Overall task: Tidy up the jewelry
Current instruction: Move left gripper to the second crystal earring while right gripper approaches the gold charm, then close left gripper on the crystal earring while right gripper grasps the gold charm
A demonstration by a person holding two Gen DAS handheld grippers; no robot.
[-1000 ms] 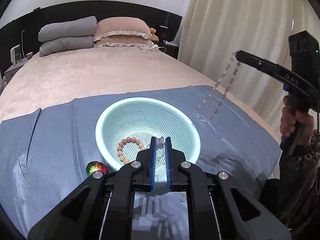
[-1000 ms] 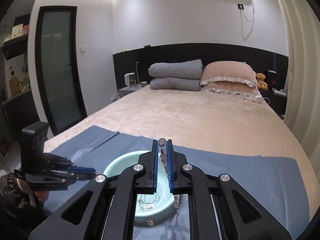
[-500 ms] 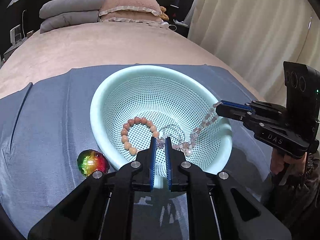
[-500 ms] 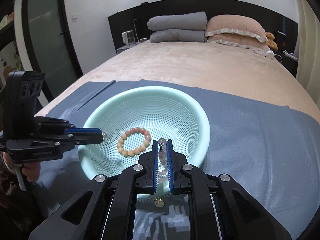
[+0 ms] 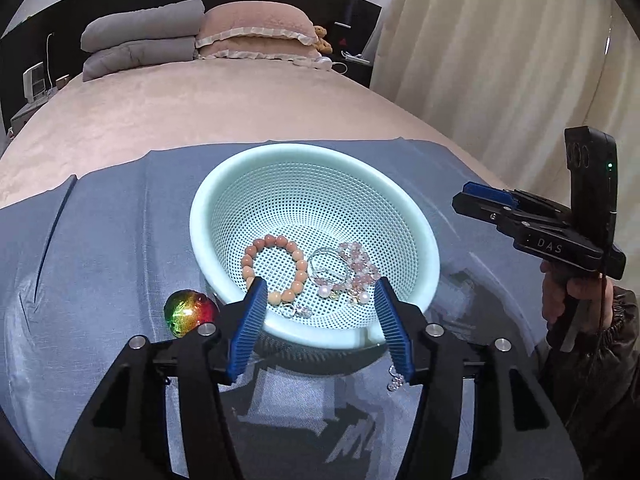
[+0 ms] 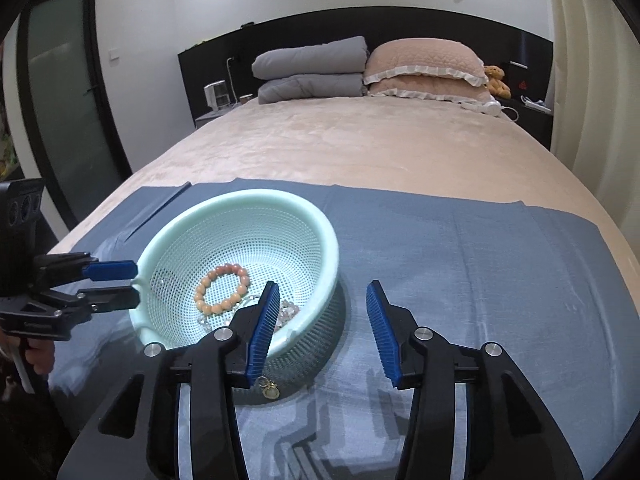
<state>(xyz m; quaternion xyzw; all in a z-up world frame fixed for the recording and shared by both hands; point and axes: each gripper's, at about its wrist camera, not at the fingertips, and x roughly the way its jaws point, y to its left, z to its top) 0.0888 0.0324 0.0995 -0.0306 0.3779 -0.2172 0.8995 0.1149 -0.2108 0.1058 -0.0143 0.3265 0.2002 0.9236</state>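
One small charm point(image 5: 397, 381) lies half-hidden beside the left gripper point(image 5: 320, 322).

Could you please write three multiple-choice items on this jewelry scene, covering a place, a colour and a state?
1. Where does the peach bead bracelet lie?
A. inside the mint basket
B. on the pillow
C. on the blue cloth outside the basket

2. What colour is the cloth under the basket?
A. red
B. grey-blue
C. white

3. How is the left gripper?
A. clamped on the bracelet
B. holding a necklace up
C. jaws apart, nothing between them

Answers: 1 A, the bracelet rests on the basket's mesh floor; 2 B, grey-blue fabric surrounds the basket; 3 C, its jaws are opening with nothing held.
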